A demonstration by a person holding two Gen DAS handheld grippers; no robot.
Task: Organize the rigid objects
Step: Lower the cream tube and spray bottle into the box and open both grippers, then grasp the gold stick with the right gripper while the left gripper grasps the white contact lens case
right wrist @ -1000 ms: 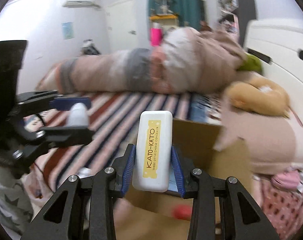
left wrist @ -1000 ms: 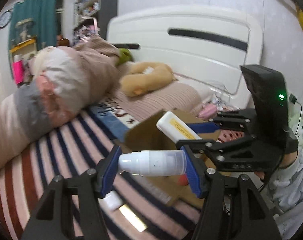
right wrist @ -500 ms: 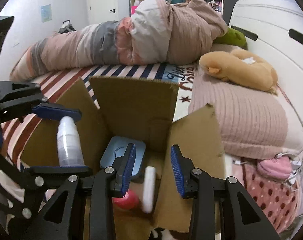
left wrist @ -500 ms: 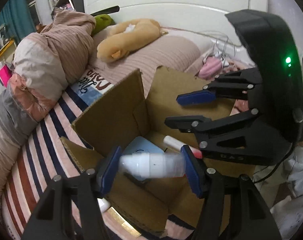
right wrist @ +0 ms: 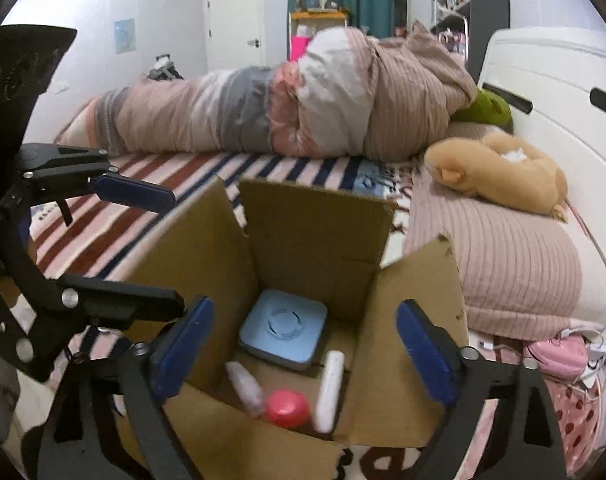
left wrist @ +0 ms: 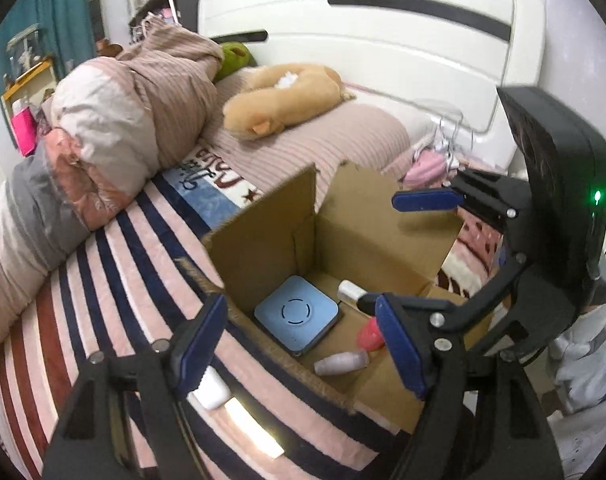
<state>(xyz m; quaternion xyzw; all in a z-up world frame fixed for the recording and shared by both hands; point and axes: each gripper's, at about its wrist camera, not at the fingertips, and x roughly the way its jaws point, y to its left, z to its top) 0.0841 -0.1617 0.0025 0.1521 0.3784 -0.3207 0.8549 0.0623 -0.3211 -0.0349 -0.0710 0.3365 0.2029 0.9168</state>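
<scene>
An open cardboard box stands on the bed. Inside lie a light blue square case, a small clear bottle, a white tube and a red round object. My left gripper is open and empty above the box's near edge. My right gripper is open and empty above the box; it shows in the left wrist view too.
The box sits on a striped bedspread. A rolled duvet, a tan plush toy and a pink pillow lie beyond it. A white item lies on the bedspread by the box. A white headboard stands behind.
The right gripper let the white tube go into the box, then the left gripper opened and the clear bottle dropped in. Both grippers now stand open wider above the box.
</scene>
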